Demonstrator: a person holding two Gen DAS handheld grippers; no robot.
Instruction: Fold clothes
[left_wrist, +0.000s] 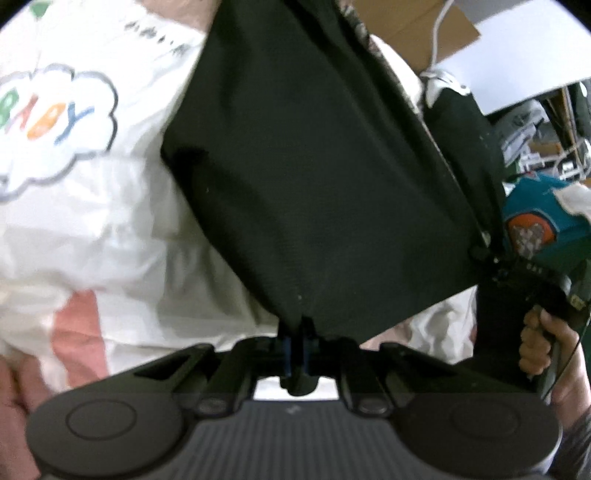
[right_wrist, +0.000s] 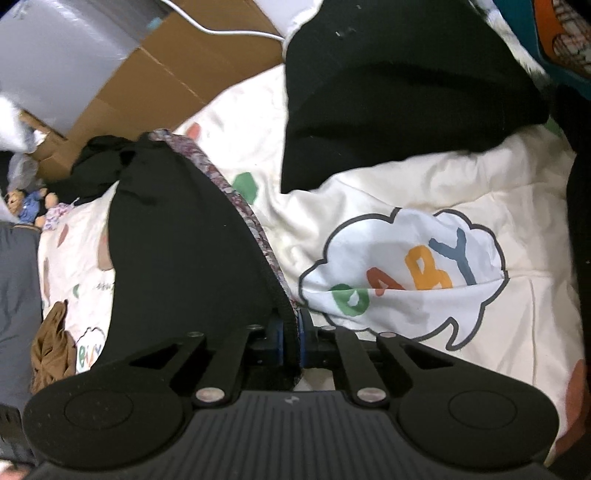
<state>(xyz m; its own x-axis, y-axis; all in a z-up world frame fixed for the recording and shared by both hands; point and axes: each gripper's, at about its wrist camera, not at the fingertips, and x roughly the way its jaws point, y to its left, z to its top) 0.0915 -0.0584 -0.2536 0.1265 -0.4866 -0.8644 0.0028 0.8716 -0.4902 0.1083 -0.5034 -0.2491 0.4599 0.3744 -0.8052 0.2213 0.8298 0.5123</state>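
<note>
A black garment (left_wrist: 314, 177) hangs stretched above a cream bed cover with a "BABY" cloud print (left_wrist: 55, 118). My left gripper (left_wrist: 295, 328) is shut on its lower corner, the cloth pinched between the blue pads. At the right of the left wrist view a hand holds the other gripper (left_wrist: 491, 254), which meets the garment's far corner. In the right wrist view my right gripper (right_wrist: 291, 328) is shut on the black garment (right_wrist: 177, 236) at its edge with a patterned trim (right_wrist: 255, 225). More black cloth (right_wrist: 399, 99) lies on the cover (right_wrist: 406, 273) further off.
Cardboard boxes (right_wrist: 155, 74) and a white cable (right_wrist: 229, 31) lie beyond the bed. A teal printed garment (left_wrist: 535, 221) is at the right. A brown crumpled cloth (right_wrist: 51, 347) and a small teddy bear (right_wrist: 29, 206) sit at the bed's left edge.
</note>
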